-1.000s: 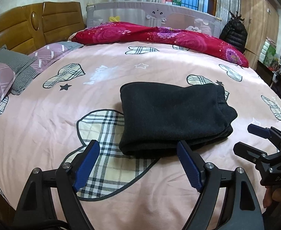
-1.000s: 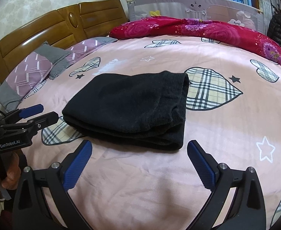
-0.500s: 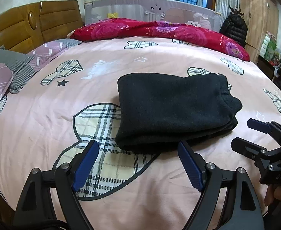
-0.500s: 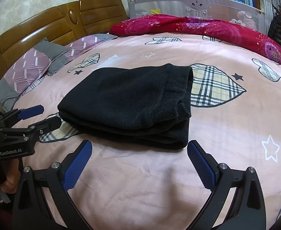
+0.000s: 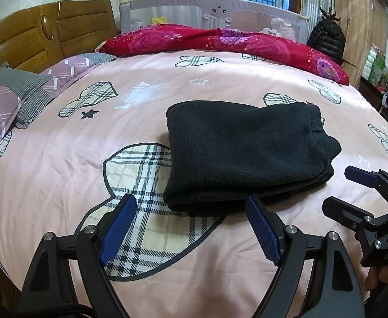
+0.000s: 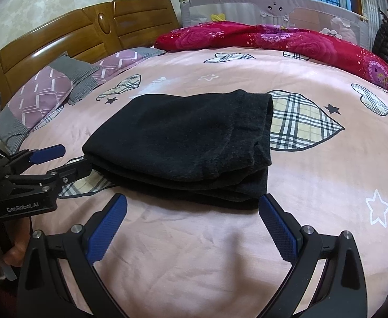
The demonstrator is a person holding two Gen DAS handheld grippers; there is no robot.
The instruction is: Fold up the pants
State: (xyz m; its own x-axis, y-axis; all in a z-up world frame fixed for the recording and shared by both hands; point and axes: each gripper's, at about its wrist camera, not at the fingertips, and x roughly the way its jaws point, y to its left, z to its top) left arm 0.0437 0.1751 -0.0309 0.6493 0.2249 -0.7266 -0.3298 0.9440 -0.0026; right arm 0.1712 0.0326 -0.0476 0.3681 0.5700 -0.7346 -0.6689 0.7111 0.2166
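Black pants (image 5: 244, 148) lie folded in a thick stack on the pink bed cover (image 5: 61, 153); the same pants (image 6: 183, 143) fill the middle of the right wrist view. My left gripper (image 5: 191, 206) is open just short of the stack's near left corner, nothing between its blue pads. My right gripper (image 6: 192, 206) stands open in front of the stack's near right edge, also empty. Each view shows the other gripper at its side: the right gripper (image 5: 345, 188) low on the right, the left gripper (image 6: 69, 159) by the stack's left corner.
Purple and grey pillows (image 5: 13, 98) rest against the wooden headboard (image 5: 48, 37) on the left. A red floral quilt (image 5: 220, 42) lies along the far side under a grey bed rail (image 5: 215, 10). A wardrobe (image 5: 361, 26) and black jacket (image 5: 326, 39) stand at the right.
Both grippers have crept closer to the folded pants, which now look larger in both views. The pants themselves have not moved, and both grippers stay open.
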